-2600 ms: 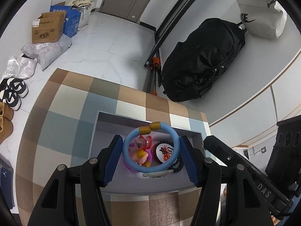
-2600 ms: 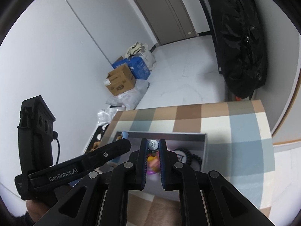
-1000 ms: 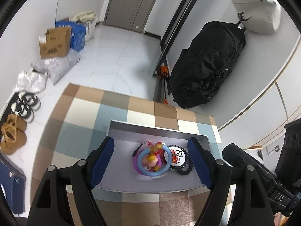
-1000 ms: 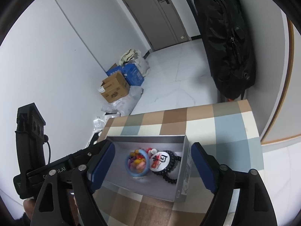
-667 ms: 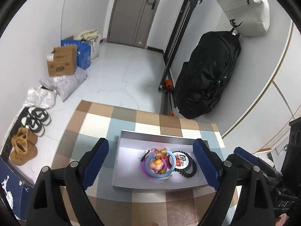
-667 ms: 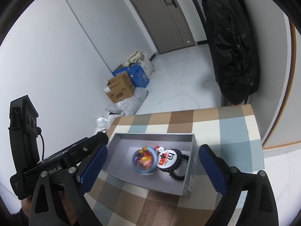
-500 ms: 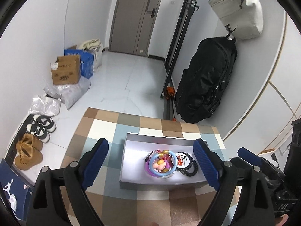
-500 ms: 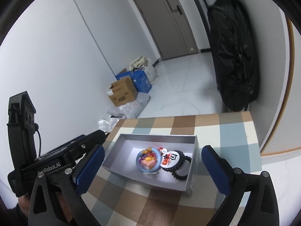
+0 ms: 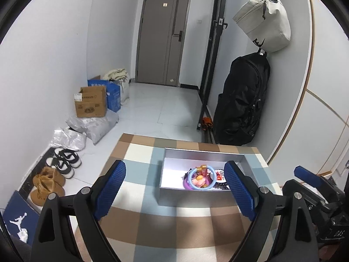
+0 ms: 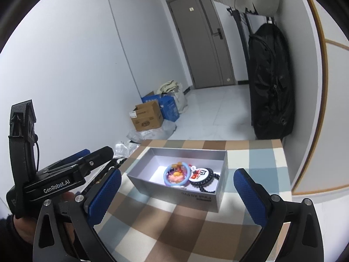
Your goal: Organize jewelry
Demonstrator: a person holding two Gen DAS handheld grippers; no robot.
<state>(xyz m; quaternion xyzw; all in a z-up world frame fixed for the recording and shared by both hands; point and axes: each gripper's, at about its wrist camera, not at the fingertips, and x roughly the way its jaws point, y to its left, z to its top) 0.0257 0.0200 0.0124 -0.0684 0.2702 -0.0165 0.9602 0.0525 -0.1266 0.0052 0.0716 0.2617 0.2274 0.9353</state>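
Left wrist view first: the left tool [image 9: 174,185] hangs above the checked counter [image 9: 135,166] with its blue pads spread wide and nothing between them. Its mate, the right tool [image 10: 177,196], is just as wide apart and just as empty, held back from the near edge of the counter.

Beyond both sits the grey box [image 10: 220,187], lid off, a little right of the left tool's centre line. Inside it, toward the right half, lies a blue ring bracelet [image 9: 200,180] with pink and orange charms bunched in its middle, over something purple. Just beside it, touching or nearly so, is a black bead bracelet [image 10: 205,180] curled round a round white tag with red print. The left half of the box floor is bare.

I see no loose piece on the counter around the box, so the gathering looks to me finished or close to it. If anything is left, I would guess tidying the pieces apart in the box, which would need one tool lowered and narrowed over a single bracelet.
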